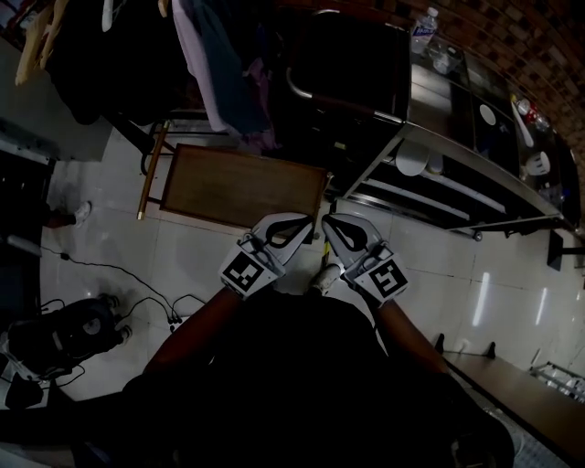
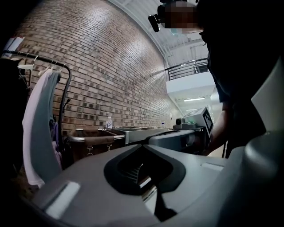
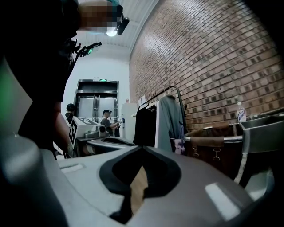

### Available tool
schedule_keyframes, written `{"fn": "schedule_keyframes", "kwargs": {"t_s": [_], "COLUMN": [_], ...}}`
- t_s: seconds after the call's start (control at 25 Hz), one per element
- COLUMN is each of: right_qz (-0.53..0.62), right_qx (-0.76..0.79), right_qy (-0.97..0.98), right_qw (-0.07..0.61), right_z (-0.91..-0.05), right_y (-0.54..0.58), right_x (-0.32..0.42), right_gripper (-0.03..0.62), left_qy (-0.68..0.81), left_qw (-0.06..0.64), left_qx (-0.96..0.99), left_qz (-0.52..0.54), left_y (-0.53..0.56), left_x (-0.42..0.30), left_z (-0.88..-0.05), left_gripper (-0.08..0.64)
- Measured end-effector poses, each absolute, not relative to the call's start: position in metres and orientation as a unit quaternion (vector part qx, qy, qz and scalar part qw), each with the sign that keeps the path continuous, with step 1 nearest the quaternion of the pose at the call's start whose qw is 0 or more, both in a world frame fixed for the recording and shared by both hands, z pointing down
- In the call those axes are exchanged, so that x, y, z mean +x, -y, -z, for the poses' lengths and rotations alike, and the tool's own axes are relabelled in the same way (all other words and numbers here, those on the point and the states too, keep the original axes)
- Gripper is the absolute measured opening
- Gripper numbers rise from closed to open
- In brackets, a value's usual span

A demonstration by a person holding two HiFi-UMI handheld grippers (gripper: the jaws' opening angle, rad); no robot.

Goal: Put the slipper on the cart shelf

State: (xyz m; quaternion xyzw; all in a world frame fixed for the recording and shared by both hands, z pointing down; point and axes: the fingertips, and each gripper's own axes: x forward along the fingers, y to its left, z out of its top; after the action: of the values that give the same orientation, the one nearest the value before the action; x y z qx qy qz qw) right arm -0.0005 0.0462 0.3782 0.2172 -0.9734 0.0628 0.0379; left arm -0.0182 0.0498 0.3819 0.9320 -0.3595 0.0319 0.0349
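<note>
In the head view my left gripper [image 1: 306,219] and right gripper [image 1: 327,222] are held side by side in front of me, tips nearly touching, above the white tiled floor. Both are shut with nothing between the jaws. The left gripper view shows its own jaws [image 2: 143,146] closed and empty, and the right gripper view shows the same [image 3: 142,147]. A small pale shoe-like thing [image 1: 324,276] lies on the floor just below the grippers; whether it is the slipper I cannot tell. The steel cart [image 1: 475,196] with its open shelves stands ahead to the right.
A wooden-topped trolley [image 1: 242,187] stands straight ahead. Clothes hang on a rack [image 1: 219,73] behind it. A bottle [image 1: 422,27] and dishes sit on the steel cart. Cables [image 1: 174,320] and a dark machine [image 1: 64,334] lie at the left. People [image 3: 106,122] stand far off.
</note>
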Motion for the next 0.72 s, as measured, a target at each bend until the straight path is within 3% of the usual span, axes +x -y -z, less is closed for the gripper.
{"fn": "schedule_keyframes", "kwargs": {"t_s": [0.36,0.72], "right_qz": [-0.075,-0.064], "right_qx": [0.292,0.306], "right_qy": [0.953,0.949], "right_qw": [0.04,0.053], "right_z": [-0.379,-0.389], "right_y": [-0.059,-0.064], "right_x": [-0.054,-0.077], "right_gripper": [0.002,0.002], "left_qy": [0.313,0.29], "left_qw": [0.035,0.025], "left_qx": [0.949,0.956], "left_qz": [-0.028,-0.023], "left_y": [-0.057,-0.056], "left_x": [-0.077,-0.092], "left_z": [-0.378,-0.387], "left_gripper": [0.0,0.0]}}
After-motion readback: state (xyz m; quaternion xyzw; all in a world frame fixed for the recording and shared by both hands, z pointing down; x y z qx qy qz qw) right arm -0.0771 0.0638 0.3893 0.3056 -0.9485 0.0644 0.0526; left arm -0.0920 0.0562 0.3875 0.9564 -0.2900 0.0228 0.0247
